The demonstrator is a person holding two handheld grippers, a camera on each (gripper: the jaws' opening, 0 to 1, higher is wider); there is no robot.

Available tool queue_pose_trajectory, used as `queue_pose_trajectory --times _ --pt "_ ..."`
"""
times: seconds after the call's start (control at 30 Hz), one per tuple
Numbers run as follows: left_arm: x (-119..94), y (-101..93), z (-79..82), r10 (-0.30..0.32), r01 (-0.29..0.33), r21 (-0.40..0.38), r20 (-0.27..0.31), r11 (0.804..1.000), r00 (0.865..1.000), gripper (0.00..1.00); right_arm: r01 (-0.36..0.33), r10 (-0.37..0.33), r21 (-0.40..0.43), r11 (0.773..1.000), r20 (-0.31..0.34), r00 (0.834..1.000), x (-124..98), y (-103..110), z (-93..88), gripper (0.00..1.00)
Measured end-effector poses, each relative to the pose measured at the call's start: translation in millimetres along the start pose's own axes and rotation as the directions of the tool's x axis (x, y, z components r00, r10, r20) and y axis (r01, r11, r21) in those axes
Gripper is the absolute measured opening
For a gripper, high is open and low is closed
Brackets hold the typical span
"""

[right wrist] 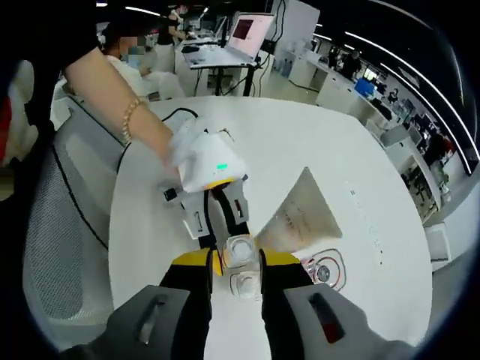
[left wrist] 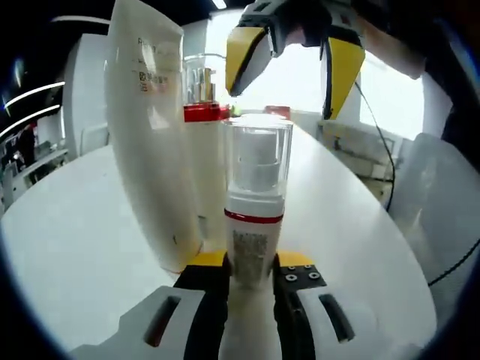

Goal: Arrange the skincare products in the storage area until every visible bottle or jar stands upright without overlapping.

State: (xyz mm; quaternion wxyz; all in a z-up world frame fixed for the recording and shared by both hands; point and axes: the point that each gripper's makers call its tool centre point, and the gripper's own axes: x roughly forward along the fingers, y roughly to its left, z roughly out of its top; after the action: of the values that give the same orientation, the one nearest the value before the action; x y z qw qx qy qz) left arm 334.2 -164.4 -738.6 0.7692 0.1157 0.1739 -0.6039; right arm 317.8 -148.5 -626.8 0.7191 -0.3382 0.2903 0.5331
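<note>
My left gripper (left wrist: 253,264) is shut on the lower body of an upright white pump bottle (left wrist: 255,202) with a clear cap and a red band. Close on its left stands a tall white tube (left wrist: 146,135), and behind it a bottle with a red collar (left wrist: 204,112). My right gripper (left wrist: 294,64) hangs open above the held bottle's cap, yellow fingertips apart. In the right gripper view I look straight down: my right gripper (right wrist: 240,264) frames the clear cap (right wrist: 241,252), the left gripper (right wrist: 225,234) reaches in from above, and the tube (right wrist: 300,217) and red-collared bottle (right wrist: 322,270) stand to the right.
A round white table (right wrist: 300,142) holds everything, with bare surface on most sides (left wrist: 75,247). A mesh chair (right wrist: 67,225) stands at its left edge, and a person's gloved hand (right wrist: 187,154) holds the left gripper. A desk with a laptop (right wrist: 247,30) lies beyond.
</note>
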Motion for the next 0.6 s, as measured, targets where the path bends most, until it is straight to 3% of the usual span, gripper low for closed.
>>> queue_pose_trajectory --times 0.3,0.6 --pt "4 0.7 0.1 -0.006 0.006 0.005 0.002 1.000 1.000 0.24 0.078 -0.079 0.089 0.993 0.012 0.997 -28 -7 -14.5 0.24" --pt "3 0.2 -5.6 0.000 -0.001 -0.025 -0.017 1.000 1.000 0.23 0.056 -0.060 0.149 0.987 0.019 0.998 -23 0 -22.4 0.25"
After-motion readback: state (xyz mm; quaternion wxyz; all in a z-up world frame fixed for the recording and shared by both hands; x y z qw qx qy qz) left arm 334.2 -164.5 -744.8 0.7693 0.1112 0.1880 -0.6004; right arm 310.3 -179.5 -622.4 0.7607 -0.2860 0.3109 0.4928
